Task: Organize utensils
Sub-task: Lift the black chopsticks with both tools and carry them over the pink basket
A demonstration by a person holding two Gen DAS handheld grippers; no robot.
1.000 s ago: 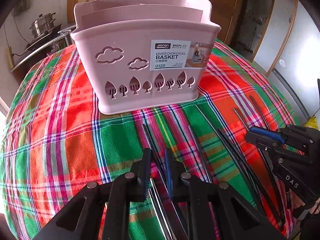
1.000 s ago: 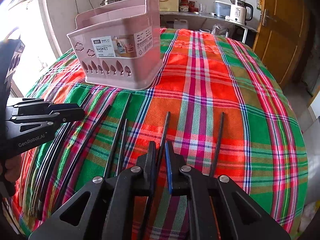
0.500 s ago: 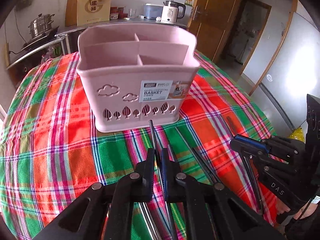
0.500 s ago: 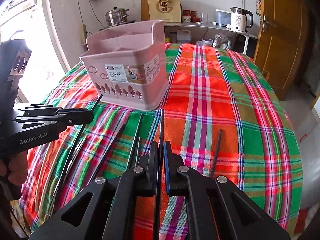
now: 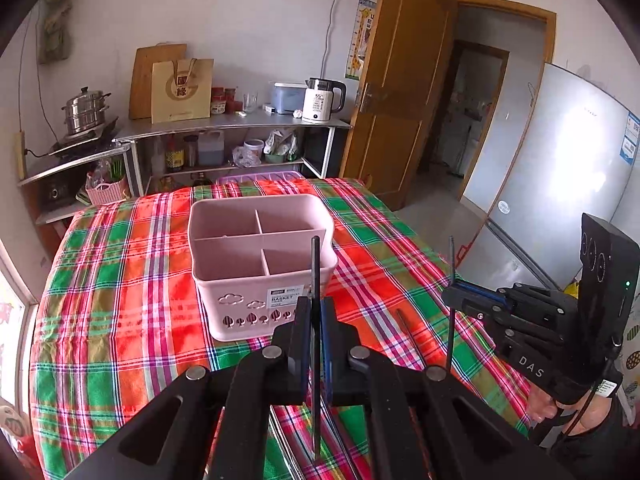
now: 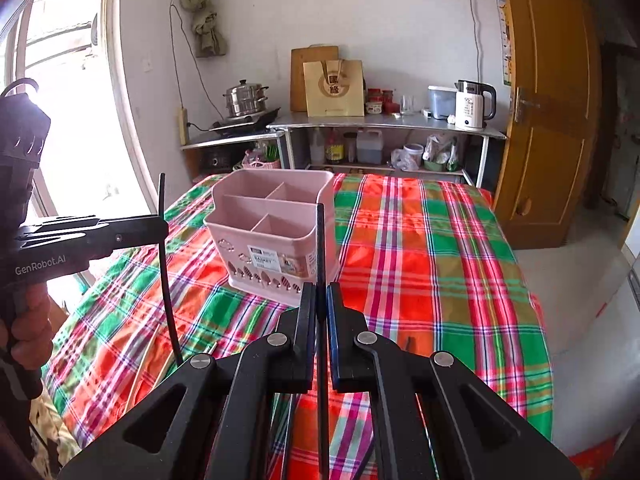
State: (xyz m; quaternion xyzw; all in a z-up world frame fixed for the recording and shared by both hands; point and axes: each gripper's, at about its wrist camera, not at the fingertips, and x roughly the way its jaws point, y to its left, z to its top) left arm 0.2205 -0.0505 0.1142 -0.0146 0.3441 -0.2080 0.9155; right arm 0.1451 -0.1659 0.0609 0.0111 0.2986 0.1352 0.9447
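A pink divided chopstick basket (image 5: 260,276) stands on the plaid tablecloth; it also shows in the right wrist view (image 6: 276,236). My left gripper (image 5: 315,312) is shut on a black chopstick (image 5: 315,264), held upright well above the table in front of the basket. My right gripper (image 6: 319,304) is shut on another black chopstick (image 6: 320,240), also upright. The right gripper shows in the left wrist view (image 5: 452,294) to the basket's right, and the left gripper shows in the right wrist view (image 6: 160,226) to the basket's left. More chopsticks (image 5: 404,322) lie on the cloth.
The plaid-covered table (image 5: 120,300) drops off at its edges. Behind it stands a metal shelf (image 5: 224,128) with a kettle, pot and bottles. A wooden door (image 5: 400,92) and a fridge (image 5: 560,184) are at the right.
Both grippers have lifted their chopsticks off the cloth and risen high above the table, tilting the chopsticks upright. The basket now looks farther and lower.
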